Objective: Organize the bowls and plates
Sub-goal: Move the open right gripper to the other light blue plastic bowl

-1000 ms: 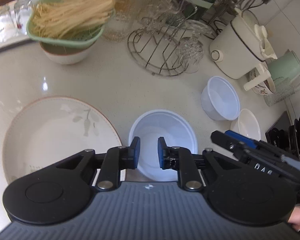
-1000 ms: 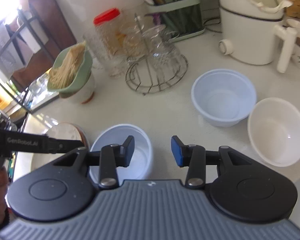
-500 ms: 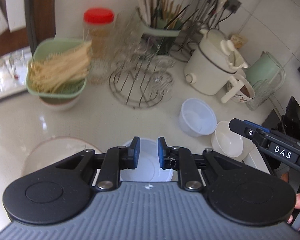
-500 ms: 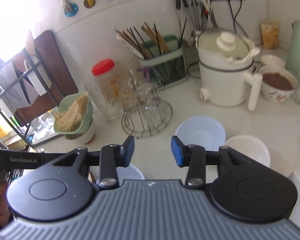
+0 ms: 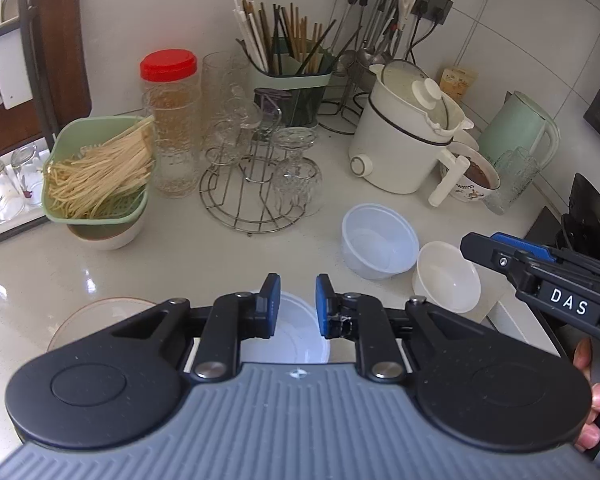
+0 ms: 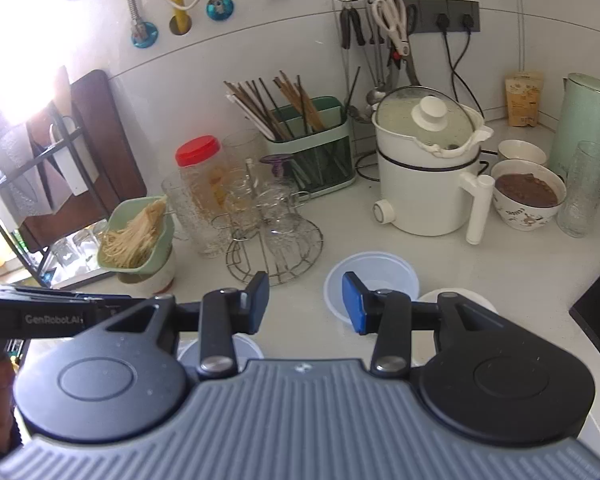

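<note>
Left tool (image 5: 295, 300) raised above the surface (image 5: 180, 248), fingers slightly parted, holding nothing; low centre of its frame. Right tool (image 6: 305, 300) likewise raised, fingers spread wider, empty.

Plate (image 5: 96, 312) at lower left of the left view, flat on the surface, mostly hidden by the tool body. Nearest bowl (image 5: 296, 336) directly under the left tool, not touched. Clear bowl (image 5: 380, 246) and white bowl (image 5: 446, 276) at centre right, rims close together (contact cannot be confirmed). All three bowls upright and separate, so nesting judged not yet done; both tools held high, probably to survey before choosing a piece.

Surface pale, glossy, crowded along the back: glass rack (image 5: 256, 184), red-lidded jar (image 5: 170, 120), noodle basket (image 5: 100, 176), chopstick holder (image 5: 292, 92), white cooker (image 5: 404, 136), green kettle (image 5: 520, 132). Tiled wall behind, utensils hanging at upper right.
</note>
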Motion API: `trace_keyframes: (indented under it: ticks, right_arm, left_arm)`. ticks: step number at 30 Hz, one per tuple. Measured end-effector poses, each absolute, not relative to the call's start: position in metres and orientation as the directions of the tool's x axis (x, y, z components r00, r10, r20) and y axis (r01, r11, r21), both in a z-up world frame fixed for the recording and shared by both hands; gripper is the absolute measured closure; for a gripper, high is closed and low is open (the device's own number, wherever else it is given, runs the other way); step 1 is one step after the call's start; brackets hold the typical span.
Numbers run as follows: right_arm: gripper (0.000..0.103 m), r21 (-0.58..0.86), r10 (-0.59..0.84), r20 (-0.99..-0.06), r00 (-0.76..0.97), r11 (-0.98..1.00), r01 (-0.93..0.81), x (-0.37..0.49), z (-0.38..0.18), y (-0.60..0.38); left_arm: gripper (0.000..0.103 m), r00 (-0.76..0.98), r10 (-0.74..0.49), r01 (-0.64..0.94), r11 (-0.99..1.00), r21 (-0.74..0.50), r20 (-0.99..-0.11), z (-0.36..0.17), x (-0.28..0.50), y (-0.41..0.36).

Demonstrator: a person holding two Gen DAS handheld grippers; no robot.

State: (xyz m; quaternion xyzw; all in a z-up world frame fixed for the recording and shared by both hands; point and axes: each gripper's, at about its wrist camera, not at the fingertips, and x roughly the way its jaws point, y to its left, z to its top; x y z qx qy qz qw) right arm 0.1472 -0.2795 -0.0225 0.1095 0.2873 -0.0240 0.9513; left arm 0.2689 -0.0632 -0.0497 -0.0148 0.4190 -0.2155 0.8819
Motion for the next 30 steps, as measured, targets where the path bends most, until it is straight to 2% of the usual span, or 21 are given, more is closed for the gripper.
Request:
trace_keyframes:
  ticks: [15, 24, 30]
  right_arm:
    - [0.06, 0.202, -0.043, -0.588, 0.808, 0.959, 0.198, 0.135, -0.034, -0.324]
    - [0.06, 0.209, -0.038, -0.613, 0.79, 0.956, 0.208, 0.144, -0.044, -0.349]
    - [0.06, 0.215, -0.018, -0.629, 0.778, 0.956, 0.197, 0.159, -0.051, -0.362]
  left_arm:
    - [0.082, 0.491, -0.433, 0.435, 0.874, -0.219, -0.756, -0.063, 0.277, -0.121]
    - [0.082, 0.465, -0.425, 0.422, 0.878, -0.228, -0.777, -0.076, 0.292, -0.146]
    - [0.076, 0.454, -0.406, 0.408, 0.886, -0.22, -0.793, -0.084, 0.31, -0.16]
